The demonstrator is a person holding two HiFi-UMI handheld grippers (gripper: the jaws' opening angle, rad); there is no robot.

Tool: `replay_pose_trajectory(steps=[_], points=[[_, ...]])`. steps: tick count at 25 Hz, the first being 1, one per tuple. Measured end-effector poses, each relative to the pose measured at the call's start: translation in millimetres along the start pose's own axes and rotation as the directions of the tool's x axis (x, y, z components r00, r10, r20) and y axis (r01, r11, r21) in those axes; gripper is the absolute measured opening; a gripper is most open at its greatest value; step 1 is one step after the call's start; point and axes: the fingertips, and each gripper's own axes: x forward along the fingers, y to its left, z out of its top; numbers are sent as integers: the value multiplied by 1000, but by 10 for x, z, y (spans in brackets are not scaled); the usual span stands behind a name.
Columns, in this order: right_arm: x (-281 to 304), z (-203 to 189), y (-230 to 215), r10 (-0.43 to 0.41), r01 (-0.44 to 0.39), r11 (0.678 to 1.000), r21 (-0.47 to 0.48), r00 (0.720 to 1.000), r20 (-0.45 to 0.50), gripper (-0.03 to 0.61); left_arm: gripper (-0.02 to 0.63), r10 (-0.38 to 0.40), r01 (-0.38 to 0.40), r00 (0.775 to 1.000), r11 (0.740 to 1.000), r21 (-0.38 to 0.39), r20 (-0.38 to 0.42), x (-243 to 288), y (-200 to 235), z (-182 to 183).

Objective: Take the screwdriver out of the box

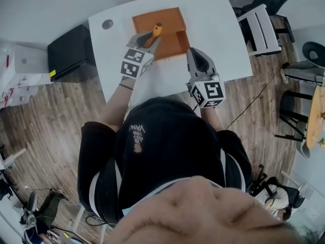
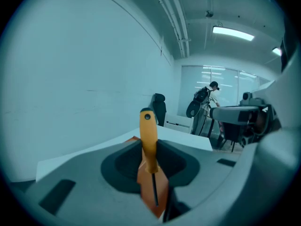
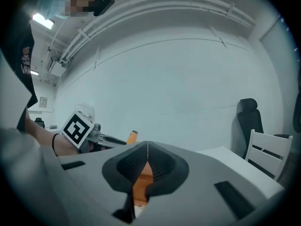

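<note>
An open orange box (image 1: 167,37) lies on the white table (image 1: 218,29). My left gripper (image 1: 151,38) hangs over the box's near left part, shut on a screwdriver (image 1: 157,30) with an orange handle. In the left gripper view the screwdriver (image 2: 149,142) stands upright between the jaws, its dark shaft pointing down over the box (image 2: 162,194). My right gripper (image 1: 191,51) is at the box's near right corner. In the right gripper view its tips (image 3: 147,149) meet, with the box's orange (image 3: 141,182) showing in the gap below them.
A black cabinet (image 1: 71,52) stands left of the table and a white chair (image 1: 261,29) to its right. A round cable hole (image 1: 107,24) is in the table's far left corner. A person (image 2: 210,100) stands far off by the windows.
</note>
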Motion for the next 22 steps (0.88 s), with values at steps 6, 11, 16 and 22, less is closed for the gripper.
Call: replay_pose_trajectory(steps=[6, 11, 16, 22], points=[[-6, -32, 37, 4, -4, 1000, 3, 1000, -4, 12, 103, 17, -17, 998, 1000, -10, 59, -190, -13, 99], [-4, -32, 75, 6, -6, 1000, 2, 1000, -4, 12, 103, 28, -27, 995, 1000, -2, 97, -351, 10, 197], [-5, -29, 73, 6, -6, 1000, 3, 1000, -3, 12, 103, 32, -32, 991, 999, -1, 129, -478, -11, 269], [11, -41, 87, 9, -9, 1000, 2, 1000, -5, 12, 103, 47, -46, 987, 999, -13, 155, -611, 5, 299]])
